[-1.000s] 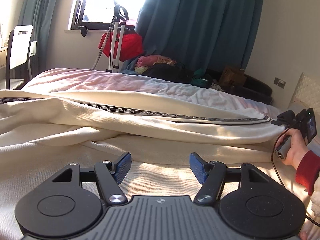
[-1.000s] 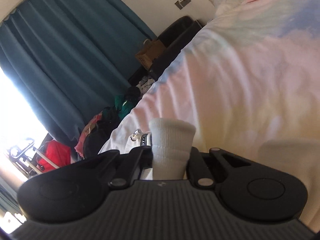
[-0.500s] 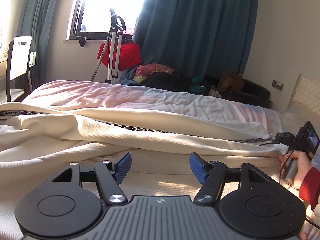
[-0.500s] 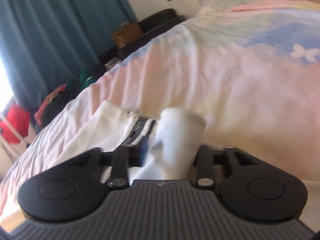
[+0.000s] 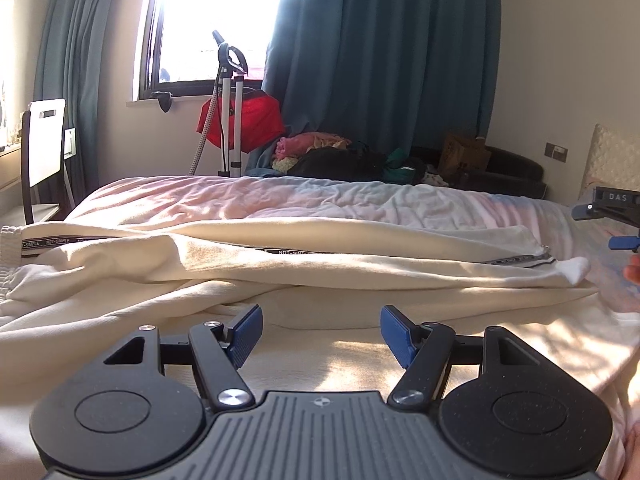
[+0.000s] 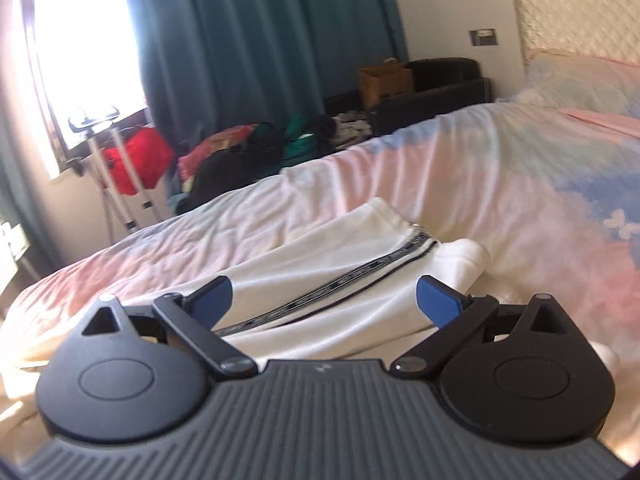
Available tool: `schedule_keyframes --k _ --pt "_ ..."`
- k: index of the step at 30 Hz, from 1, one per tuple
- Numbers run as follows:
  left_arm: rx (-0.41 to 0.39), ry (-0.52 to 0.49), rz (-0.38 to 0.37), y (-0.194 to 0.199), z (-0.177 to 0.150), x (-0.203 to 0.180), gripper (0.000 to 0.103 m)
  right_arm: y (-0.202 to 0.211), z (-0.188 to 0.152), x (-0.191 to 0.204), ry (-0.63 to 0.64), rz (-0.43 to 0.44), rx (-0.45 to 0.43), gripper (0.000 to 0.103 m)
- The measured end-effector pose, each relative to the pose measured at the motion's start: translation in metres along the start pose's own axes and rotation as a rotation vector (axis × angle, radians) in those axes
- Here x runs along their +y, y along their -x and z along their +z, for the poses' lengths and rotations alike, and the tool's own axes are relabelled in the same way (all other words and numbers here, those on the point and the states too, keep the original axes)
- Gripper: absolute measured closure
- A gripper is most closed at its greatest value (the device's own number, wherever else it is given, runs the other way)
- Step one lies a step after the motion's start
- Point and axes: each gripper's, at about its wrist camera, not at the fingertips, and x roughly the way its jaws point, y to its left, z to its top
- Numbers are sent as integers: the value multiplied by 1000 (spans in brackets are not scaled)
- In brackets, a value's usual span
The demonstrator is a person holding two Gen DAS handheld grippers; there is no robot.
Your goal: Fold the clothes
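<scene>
Since a second ago, my right hand-held gripper [image 6: 322, 300] has let go of the white cuff [image 6: 466, 258] that it was pinching, and it has pulled back and risen; its jaws are opening now, spread wide, with nothing pressed between the pads. That cuff now lies flat on the bed [image 6: 460, 184], the end of a leg of the cream trousers [image 5: 320, 276], with the black lettered stripe [image 6: 340, 280] running along it.

My left hand-held gripper [image 5: 322, 334] has changed very little: jaws partly spread, holding nothing, hovering low over the near part of the cream cloth.

The trousers are stretched long across the bed, the waistband [image 5: 10, 244] at the far left of the left view and the cuff at the right. I judge that one leg is laid over the other, so the lengthwise fold seems done. What is left, I think, is to smooth the wrinkles in the middle and to fold the trousers across their length. Other clothes [image 5: 316, 152] are heaped beyond the bed, still unfolded.
</scene>
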Motion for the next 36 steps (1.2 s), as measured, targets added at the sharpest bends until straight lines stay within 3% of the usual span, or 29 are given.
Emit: schedule_keyframes --k 6,10,12,14,19,26,36 --pt "-23 7 62 34 3 13 23 39 -8 16 37 90 0 3" --pt "1 44 138 52 5 35 17 39 -11 25 75 99 7 3" --pt "21 79 189 57 5 49 5 35 -14 27 86 98 22 3" --pt "44 139 238 60 6 66 1 29 -17 28 93 94 41 3" --pt "144 298 374 60 11 118 1 22 -19 25 121 53 69 3" --pt "165 269 575 65 15 165 1 23 -16 7 34 23 88 3" --pt "276 433 611 62 -10 212 1 17 -14 -6 -34 10 122 3"
